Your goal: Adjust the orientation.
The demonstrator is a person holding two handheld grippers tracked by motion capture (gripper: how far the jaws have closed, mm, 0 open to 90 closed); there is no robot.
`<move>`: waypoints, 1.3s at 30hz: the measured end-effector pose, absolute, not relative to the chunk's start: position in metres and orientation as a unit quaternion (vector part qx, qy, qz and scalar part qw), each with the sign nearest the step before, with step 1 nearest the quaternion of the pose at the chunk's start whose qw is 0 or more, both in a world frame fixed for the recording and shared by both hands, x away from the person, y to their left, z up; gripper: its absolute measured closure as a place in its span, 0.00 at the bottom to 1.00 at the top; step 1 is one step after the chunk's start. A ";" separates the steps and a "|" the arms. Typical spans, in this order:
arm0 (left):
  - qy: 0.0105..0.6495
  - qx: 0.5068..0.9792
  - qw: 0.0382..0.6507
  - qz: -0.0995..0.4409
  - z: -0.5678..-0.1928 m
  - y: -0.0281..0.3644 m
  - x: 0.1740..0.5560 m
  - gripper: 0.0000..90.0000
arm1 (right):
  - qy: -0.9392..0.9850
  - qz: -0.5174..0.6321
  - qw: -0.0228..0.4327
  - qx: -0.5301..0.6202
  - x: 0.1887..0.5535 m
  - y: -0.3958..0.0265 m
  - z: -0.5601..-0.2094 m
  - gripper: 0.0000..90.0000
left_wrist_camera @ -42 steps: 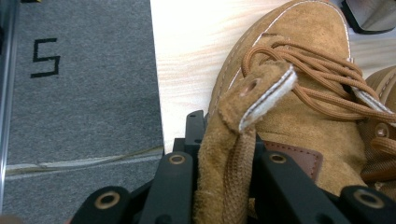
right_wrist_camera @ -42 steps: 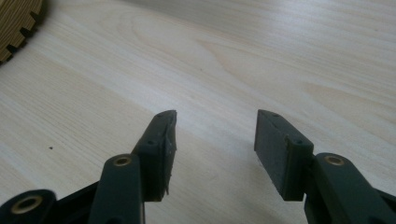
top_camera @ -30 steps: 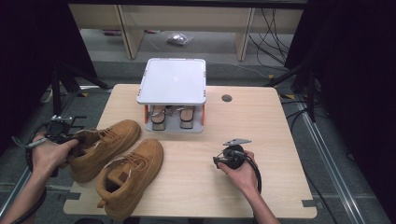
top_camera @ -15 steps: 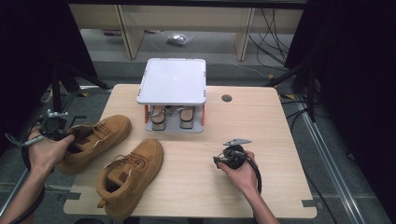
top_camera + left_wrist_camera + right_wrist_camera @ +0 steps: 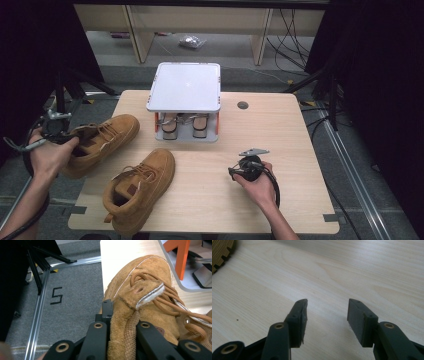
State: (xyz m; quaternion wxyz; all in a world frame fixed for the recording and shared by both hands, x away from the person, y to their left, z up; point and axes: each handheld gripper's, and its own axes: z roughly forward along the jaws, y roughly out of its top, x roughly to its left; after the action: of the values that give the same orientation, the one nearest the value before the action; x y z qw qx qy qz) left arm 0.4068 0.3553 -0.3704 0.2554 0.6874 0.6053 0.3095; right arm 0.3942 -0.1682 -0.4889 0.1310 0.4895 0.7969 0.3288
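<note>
My left gripper (image 5: pixel 56 129) is shut on the collar of a tan suede lace-up boot (image 5: pixel 102 136) at the table's left edge. In the left gripper view the boot's collar (image 5: pixel 125 327) is pinched between the two black jaws of the left gripper (image 5: pixel 122 323), and the boot's toe (image 5: pixel 150 267) points away over the table. A second tan boot (image 5: pixel 141 184) lies on the table nearer the front. My right gripper (image 5: pixel 241 167) rests low over bare wood at the right. In its own view the right gripper (image 5: pixel 327 312) is open with nothing between its jaws.
A white-topped stand (image 5: pixel 185 86) with orange legs sits at the table's back, a pair of shoes (image 5: pixel 171 126) under it. A round hole (image 5: pixel 243 105) lies behind the right hand. Black tripod legs (image 5: pixel 65 95) stand left of the table. A boot sole's ridged edge (image 5: pixel 219 255) shows in the right gripper view.
My left hand has carried the held boot left and toward the back, away from the second boot. The right hand has stayed still.
</note>
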 end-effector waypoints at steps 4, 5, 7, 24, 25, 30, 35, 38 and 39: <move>0.608 0.679 0.266 0.313 -0.367 0.353 0.411 0.93 | 0.796 0.330 0.135 0.489 0.394 -0.169 -0.487 0.56; 0.608 0.679 0.266 0.313 -0.367 0.353 0.411 0.93 | 0.796 0.330 0.135 0.489 0.394 -0.169 -0.487 0.56; 0.607 0.679 0.267 0.314 -0.365 0.353 0.413 0.93 | 0.796 0.330 0.135 0.489 0.394 -0.169 -0.487 0.56; 0.608 0.666 0.280 0.330 -0.350 0.347 0.431 0.93 | 0.790 0.329 0.130 0.500 0.391 -0.171 -0.488 0.56; 0.608 0.665 0.280 0.332 -0.349 0.346 0.431 0.93 | 0.792 0.331 0.135 0.494 0.391 -0.171 -0.489 0.56; 0.608 0.663 0.281 0.335 -0.344 0.345 0.434 0.93 | 0.789 0.330 0.129 0.502 0.390 -0.172 -0.489 0.56; 0.609 0.658 0.282 0.342 -0.339 0.343 0.438 0.93 | 0.788 0.330 0.130 0.503 0.389 -0.172 -0.490 0.56; 0.610 0.656 0.282 0.342 -0.337 0.343 0.440 0.93 | 0.789 0.330 0.129 0.502 0.389 -0.173 -0.490 0.56; 0.611 0.655 0.284 0.340 -0.336 0.343 0.441 0.93 | 0.789 0.330 0.129 0.502 0.389 -0.173 -0.490 0.56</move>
State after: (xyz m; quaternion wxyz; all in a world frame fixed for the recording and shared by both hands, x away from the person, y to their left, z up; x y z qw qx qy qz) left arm 0.4413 0.3430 -0.3363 0.2842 0.6554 0.6114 0.3403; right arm 0.3888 -0.1732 -0.4897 0.1286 0.5017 0.7893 0.3298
